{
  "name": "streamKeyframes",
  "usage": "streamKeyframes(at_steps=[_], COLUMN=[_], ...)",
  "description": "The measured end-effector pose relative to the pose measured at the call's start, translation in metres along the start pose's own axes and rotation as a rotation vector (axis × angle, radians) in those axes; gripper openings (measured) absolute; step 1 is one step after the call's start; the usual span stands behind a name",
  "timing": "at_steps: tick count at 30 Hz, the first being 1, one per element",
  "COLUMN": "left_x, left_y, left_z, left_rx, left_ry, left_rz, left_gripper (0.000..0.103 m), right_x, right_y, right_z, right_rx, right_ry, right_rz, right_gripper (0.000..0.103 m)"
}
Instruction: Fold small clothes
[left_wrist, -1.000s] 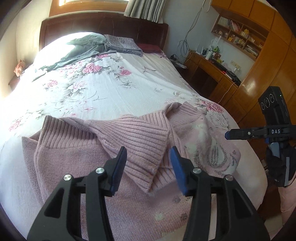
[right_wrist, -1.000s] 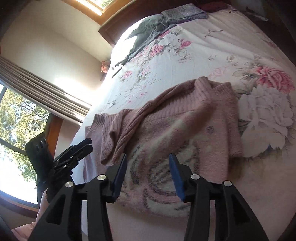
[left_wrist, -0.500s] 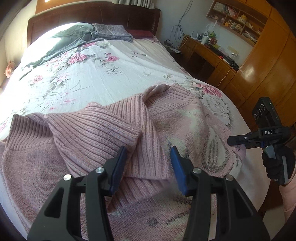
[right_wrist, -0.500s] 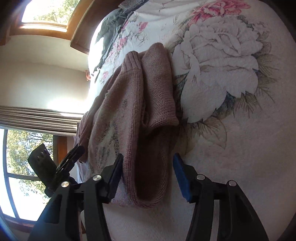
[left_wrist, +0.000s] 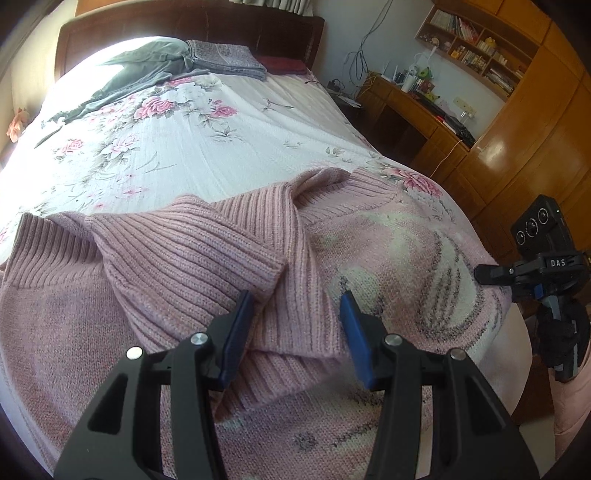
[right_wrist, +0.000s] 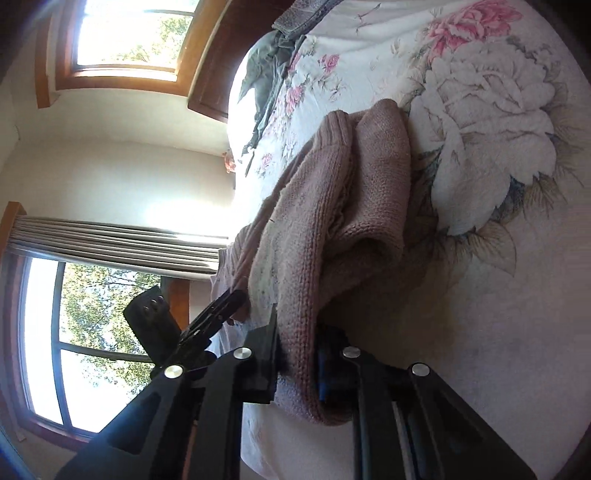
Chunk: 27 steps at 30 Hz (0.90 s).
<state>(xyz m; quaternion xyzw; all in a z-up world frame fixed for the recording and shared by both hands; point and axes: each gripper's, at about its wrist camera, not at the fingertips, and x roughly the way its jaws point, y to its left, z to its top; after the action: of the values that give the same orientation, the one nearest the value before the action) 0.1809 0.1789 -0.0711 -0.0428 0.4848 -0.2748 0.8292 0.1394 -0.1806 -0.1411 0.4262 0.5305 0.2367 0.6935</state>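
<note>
Pink knit sweater (left_wrist: 388, 258) lies across the foot of the bed (left_wrist: 192, 140). Your right gripper (right_wrist: 297, 360) has just clamped its hem edge; half a second ago those jaws stood apart. Your left gripper (left_wrist: 295, 332) is still spread, straddling the folded-in ribbed sleeve (left_wrist: 192, 254). One corner secured, so a fold looks ready once left bites.

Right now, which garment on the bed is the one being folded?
On the floral bedspread, skip the grey clothes by the headboard. It is the pink ribbed sweater at the near edge, pinched by the right gripper.
</note>
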Motion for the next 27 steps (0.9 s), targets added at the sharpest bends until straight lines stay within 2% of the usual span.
streamKeyframes(at_steps=[2, 6, 16, 19, 21, 24, 27], left_x=[0.001, 0.003, 0.004, -0.011, -0.032, -0.063, -0.09], left_y=[0.001, 0.001, 0.001, 0.006, 0.013, 0.029, 0.051], left_z=[-0.001, -0.002, -0.003, -0.002, -0.005, -0.014, -0.023], left_rx=[-0.002, 0.001, -0.013, -0.076, -0.11, -0.149, -0.207], left_ry=[0.0, 0.001, -0.005, 0.002, -0.024, -0.076, -0.119], left_rz=[-0.005, -0.005, -0.007, -0.035, -0.061, -0.062, -0.056], left_gripper=[0.049, 0.049, 0.049, 0.049, 0.053, 0.054, 0.054], right_x=[0.012, 0.018, 0.015, 0.011, 0.004, 0.003, 0.021], right_y=[-0.02, -0.05, -0.044, -0.019, 0.011, 0.066, 0.128], right_z=[-0.003, -0.008, -0.008, -0.004, 0.002, 0.015, 0.02], right_rx=[0.062, 0.139, 0.115, 0.076, 0.017, -0.084, -0.228], right_ry=[0.028, 0.013, 0.014, 0.006, -0.01, -0.018, 0.003], right_rz=[-0.034, 0.044, -0.012, -0.045, -0.061, -0.104, -0.166], right_gripper=[0.015, 0.015, 0.016, 0.016, 0.015, 0.015, 0.016])
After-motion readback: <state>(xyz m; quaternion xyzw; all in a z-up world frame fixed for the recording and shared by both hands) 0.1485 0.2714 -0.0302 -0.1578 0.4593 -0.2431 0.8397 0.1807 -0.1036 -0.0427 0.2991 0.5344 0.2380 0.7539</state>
